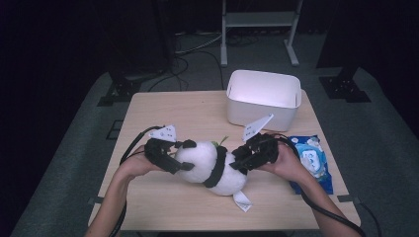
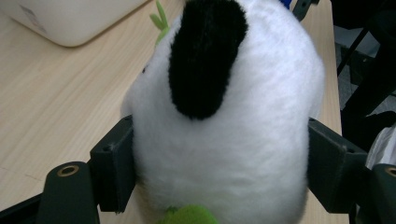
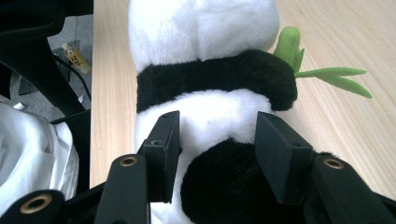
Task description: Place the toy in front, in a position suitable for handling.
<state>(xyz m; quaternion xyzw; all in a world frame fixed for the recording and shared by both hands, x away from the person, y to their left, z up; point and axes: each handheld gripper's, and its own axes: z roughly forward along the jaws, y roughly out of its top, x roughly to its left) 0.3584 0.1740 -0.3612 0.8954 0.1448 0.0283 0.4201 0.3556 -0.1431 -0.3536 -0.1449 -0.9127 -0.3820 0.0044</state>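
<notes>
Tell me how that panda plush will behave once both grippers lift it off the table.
The panda plush looks soft: its fur bulges around the left gripper, so it will probably squash rather than slip. With the right gripper pinching the other end, the middle may sag. It looks light for its size, and its rounded body could roll if set down.

We note a white bin [image 1: 264, 98] standing at the far edge of the wooden table [image 1: 163, 111], toward its right corner; its inside reads empty from the high view. A blue packet [image 1: 312, 160] lies flat at the right edge, nearer the front, apart from the bin. Beyond the far edge we log a metal frame [image 1: 259, 22] and black cables [image 1: 197, 57] on grey floor.
</notes>
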